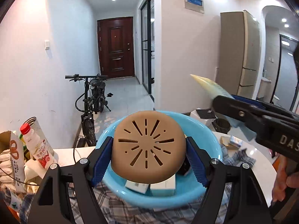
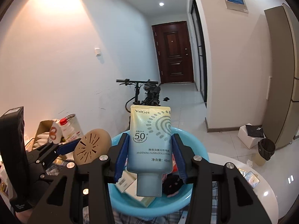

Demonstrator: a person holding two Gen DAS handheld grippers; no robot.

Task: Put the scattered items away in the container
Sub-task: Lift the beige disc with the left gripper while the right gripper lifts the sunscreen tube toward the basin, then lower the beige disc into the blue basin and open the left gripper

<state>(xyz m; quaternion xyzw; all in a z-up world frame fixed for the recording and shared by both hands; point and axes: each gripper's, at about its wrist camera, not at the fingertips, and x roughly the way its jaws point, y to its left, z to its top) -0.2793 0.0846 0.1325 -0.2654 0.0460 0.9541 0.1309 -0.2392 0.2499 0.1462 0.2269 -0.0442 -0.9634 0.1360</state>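
Note:
My left gripper (image 1: 149, 155) is shut on a tan round slotted disc (image 1: 148, 147), held over the light blue basin (image 1: 209, 130). The basin holds white and pale boxes (image 1: 162, 186). My right gripper (image 2: 149, 158) is shut on a sunblock tube (image 2: 150, 143), cap downward, above the same basin (image 2: 198, 149). The right wrist view shows boxes (image 2: 125, 182) and a dark item (image 2: 172, 184) in the basin, and the left gripper (image 2: 65, 147) with the disc (image 2: 91, 147) at the left. In the left wrist view the right gripper (image 1: 261, 115) carries the tube (image 1: 209, 85) at the right.
The basin rests on a plaid cloth (image 1: 168, 214) on a white round table (image 2: 261, 186). A drink bottle (image 1: 37, 149), a can and cartons crowd the left. Foil packets (image 2: 248, 177) lie on the table at right. A bicycle (image 1: 91, 100) stands in the hallway beyond.

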